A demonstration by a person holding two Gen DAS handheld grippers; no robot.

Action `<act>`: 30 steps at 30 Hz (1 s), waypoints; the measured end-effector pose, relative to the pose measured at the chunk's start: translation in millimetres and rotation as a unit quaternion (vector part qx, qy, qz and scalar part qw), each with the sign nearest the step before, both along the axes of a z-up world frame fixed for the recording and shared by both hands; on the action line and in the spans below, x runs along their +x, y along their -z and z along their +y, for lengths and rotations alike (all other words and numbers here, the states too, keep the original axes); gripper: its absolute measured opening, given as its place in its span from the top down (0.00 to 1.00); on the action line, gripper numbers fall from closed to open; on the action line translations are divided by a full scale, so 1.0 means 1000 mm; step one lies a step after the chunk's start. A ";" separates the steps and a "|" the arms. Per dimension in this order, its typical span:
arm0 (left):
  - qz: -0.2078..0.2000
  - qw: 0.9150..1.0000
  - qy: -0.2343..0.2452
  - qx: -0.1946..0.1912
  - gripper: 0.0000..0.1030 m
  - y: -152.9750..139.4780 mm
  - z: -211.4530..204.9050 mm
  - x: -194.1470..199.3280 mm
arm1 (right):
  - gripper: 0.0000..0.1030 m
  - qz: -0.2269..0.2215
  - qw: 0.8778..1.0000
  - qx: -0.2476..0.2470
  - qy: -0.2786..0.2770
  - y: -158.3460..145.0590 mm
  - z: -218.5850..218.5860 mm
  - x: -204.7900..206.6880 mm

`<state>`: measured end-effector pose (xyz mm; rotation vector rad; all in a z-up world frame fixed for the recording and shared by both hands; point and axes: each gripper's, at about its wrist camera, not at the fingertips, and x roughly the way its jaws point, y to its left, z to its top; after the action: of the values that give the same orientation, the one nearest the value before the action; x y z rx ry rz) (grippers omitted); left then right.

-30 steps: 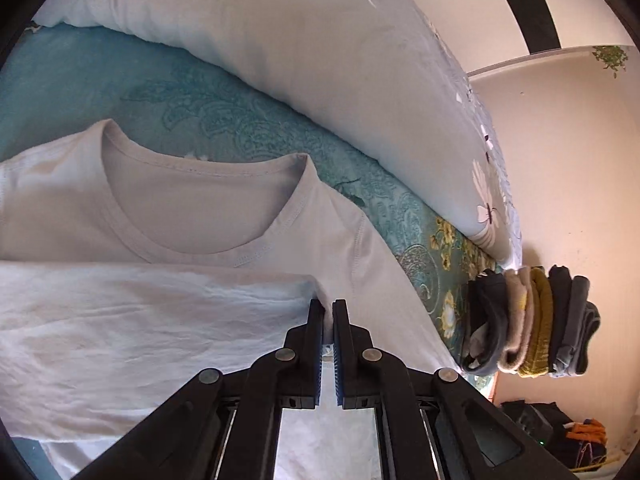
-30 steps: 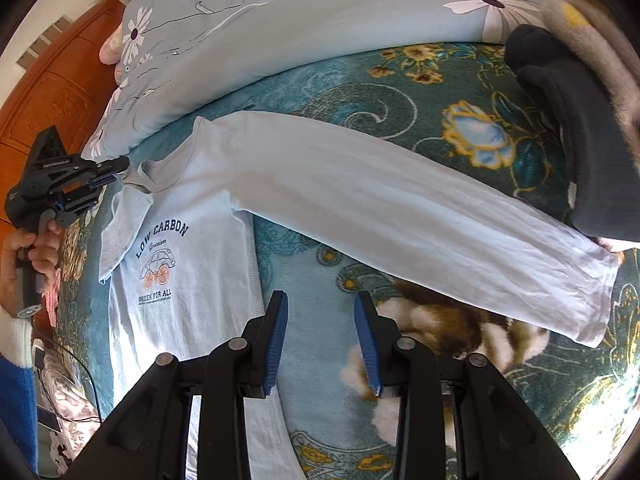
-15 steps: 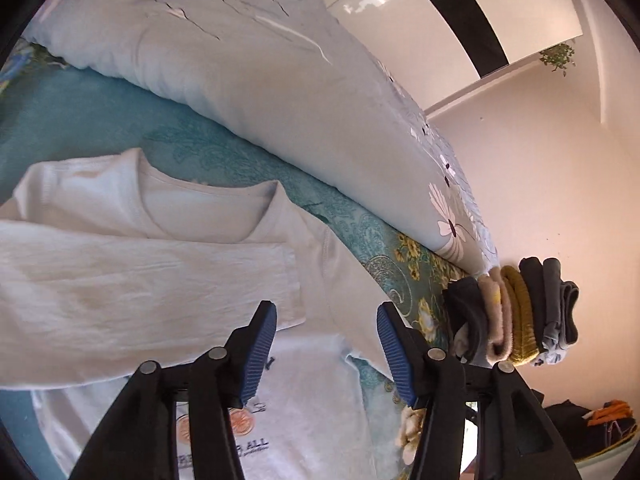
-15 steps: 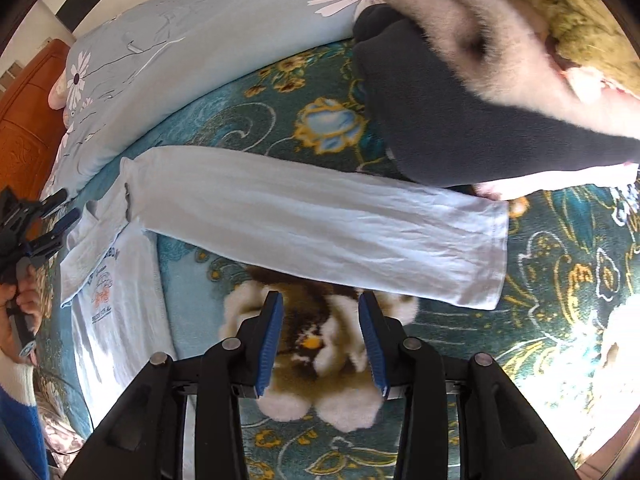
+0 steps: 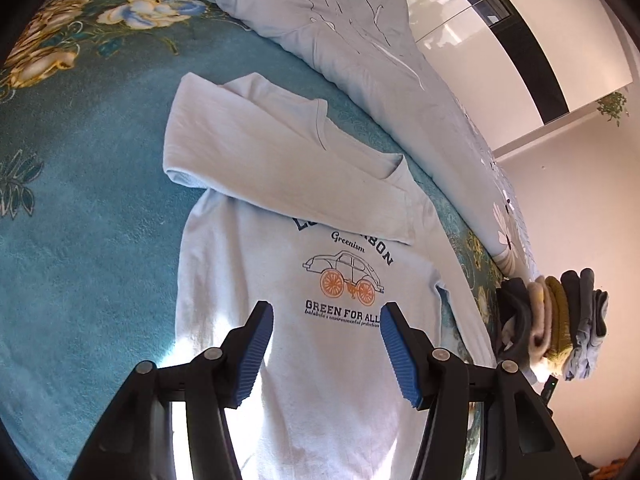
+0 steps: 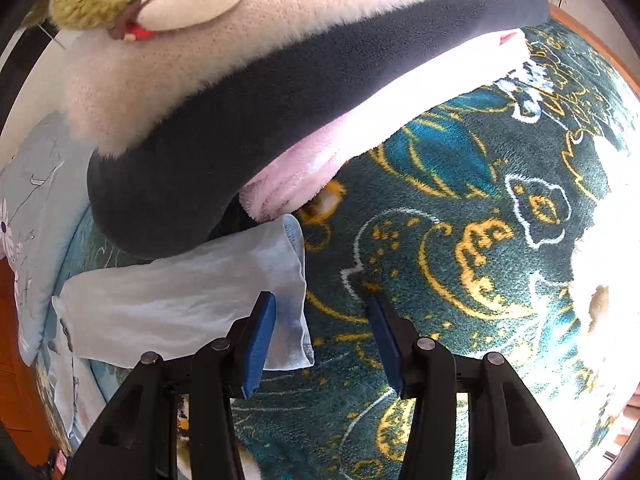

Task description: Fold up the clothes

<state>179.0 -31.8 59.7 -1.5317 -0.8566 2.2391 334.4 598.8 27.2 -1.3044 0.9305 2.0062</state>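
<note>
A pale long-sleeved shirt (image 5: pixel 280 264) with a car print and "GREEN FOR ALL" lies face up on the teal floral blanket (image 5: pixel 88 240). Its left sleeve (image 5: pixel 280 168) is folded across the chest below the collar. My left gripper (image 5: pixel 326 344) is open and empty, held above the shirt's lower front. In the right wrist view the other sleeve (image 6: pixel 180 304) lies stretched out flat, its cuff (image 6: pixel 294 292) just ahead of my right gripper (image 6: pixel 320 336), which is open and empty. The left finger (image 6: pixel 260 332) is over the cuff's edge.
A stack of folded clothes (image 5: pixel 556 324) stands right of the shirt; up close in the right wrist view (image 6: pixel 280 92) its dark, cream and pink layers rest just beyond the cuff. A pale blue flowered duvet (image 5: pixel 360 32) lies behind the shirt. Wooden headboard (image 6: pixel 12 360) at far left.
My left gripper let go of the folded sleeve, opened and drew back above the shirt. My right gripper moved along the outstretched sleeve to its cuff, close to the folded stack.
</note>
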 end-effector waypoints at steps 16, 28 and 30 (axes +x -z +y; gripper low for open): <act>0.033 0.997 -0.008 -0.067 0.42 -0.004 0.013 -0.009 | 0.77 0.019 0.986 0.115 -0.118 -0.073 -0.073 -0.034; -0.006 0.999 -0.021 -0.044 0.42 0.026 -0.012 0.042 | 0.64 0.079 0.914 -0.099 -0.385 -0.008 -0.301 -0.246; -0.010 0.999 -0.029 -0.038 0.42 0.028 -0.016 0.048 | 0.64 0.074 0.914 -0.099 -0.387 0.005 -0.309 -0.265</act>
<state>226.8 -47.6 31.3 -1.5833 -0.8408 2.3261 69.1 289.4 21.9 -1.8612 0.7563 2.6845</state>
